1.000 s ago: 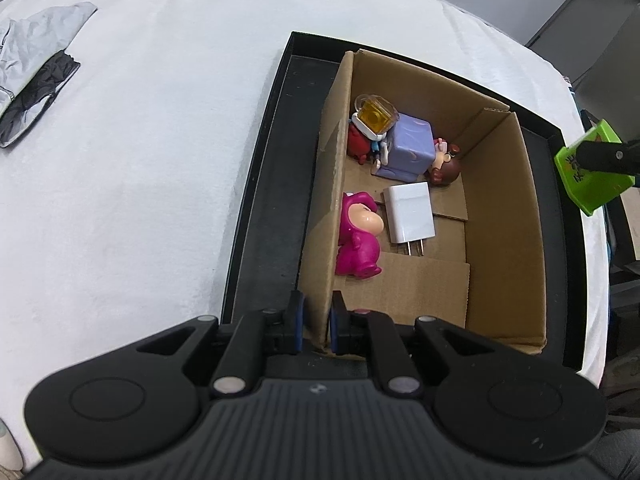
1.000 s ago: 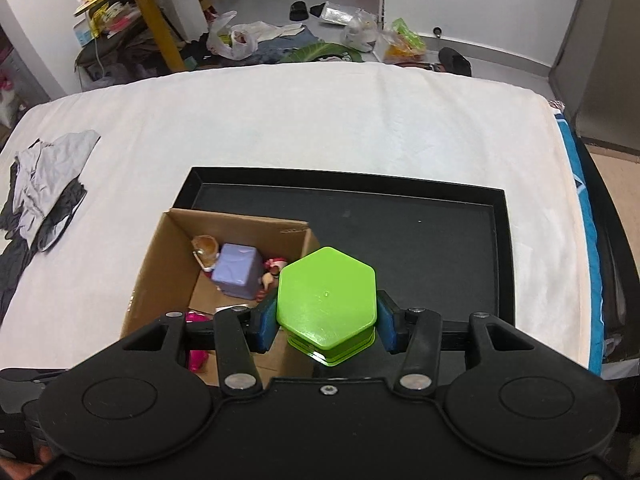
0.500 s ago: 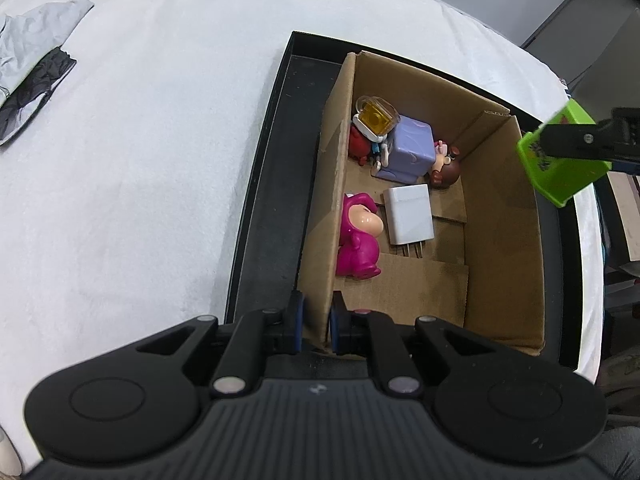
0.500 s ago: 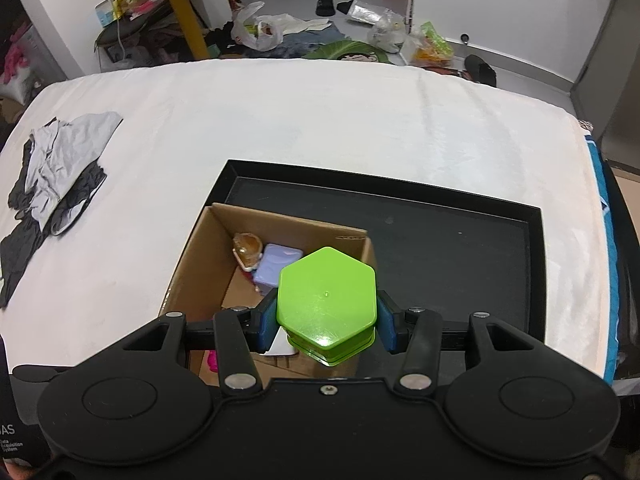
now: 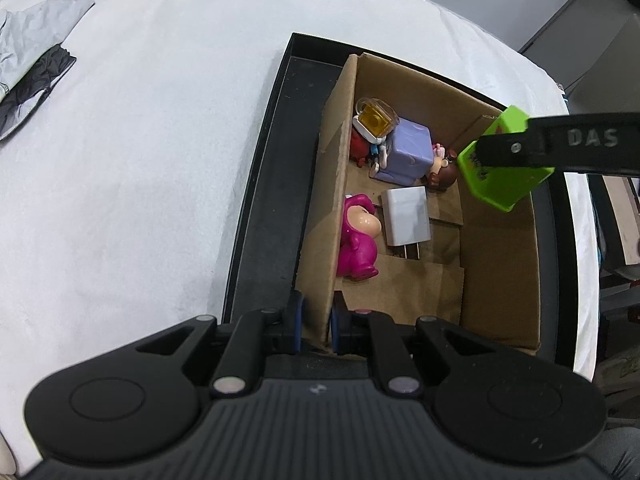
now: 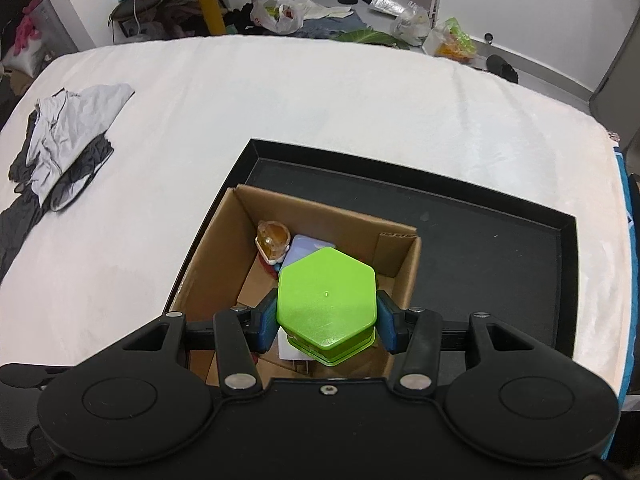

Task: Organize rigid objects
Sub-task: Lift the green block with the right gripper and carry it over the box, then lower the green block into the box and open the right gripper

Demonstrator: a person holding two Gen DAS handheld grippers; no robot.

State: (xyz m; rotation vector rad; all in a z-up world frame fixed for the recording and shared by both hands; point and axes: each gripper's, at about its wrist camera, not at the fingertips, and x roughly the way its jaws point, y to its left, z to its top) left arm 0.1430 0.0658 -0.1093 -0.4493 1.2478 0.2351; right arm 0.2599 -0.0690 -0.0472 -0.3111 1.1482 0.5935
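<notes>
An open cardboard box (image 5: pixel 496 264) stands in a black tray (image 5: pixel 264 184). Inside lie a pink figure (image 5: pixel 358 236), a white charger (image 5: pixel 406 216), a purple cube (image 5: pixel 408 150), a yellow-topped toy (image 5: pixel 374 122) and a small brown-haired doll (image 5: pixel 442 172). My left gripper (image 5: pixel 316 326) is shut on the box's near left wall. My right gripper (image 6: pixel 327 320) is shut on a green hexagonal container (image 6: pixel 327 300) and holds it above the box's inside; it also shows in the left wrist view (image 5: pixel 502 160).
The tray (image 6: pixel 500 248) sits on a white cloth-covered table (image 6: pixel 320 92). Grey and black clothing (image 6: pixel 68 140) lies at the table's far left. The tray's right half is bare black floor. Clutter lies on the floor beyond the table.
My right gripper has carried the green container leftward from beyond the tray's right edge to above the box. My left gripper has stayed on the box wall.
</notes>
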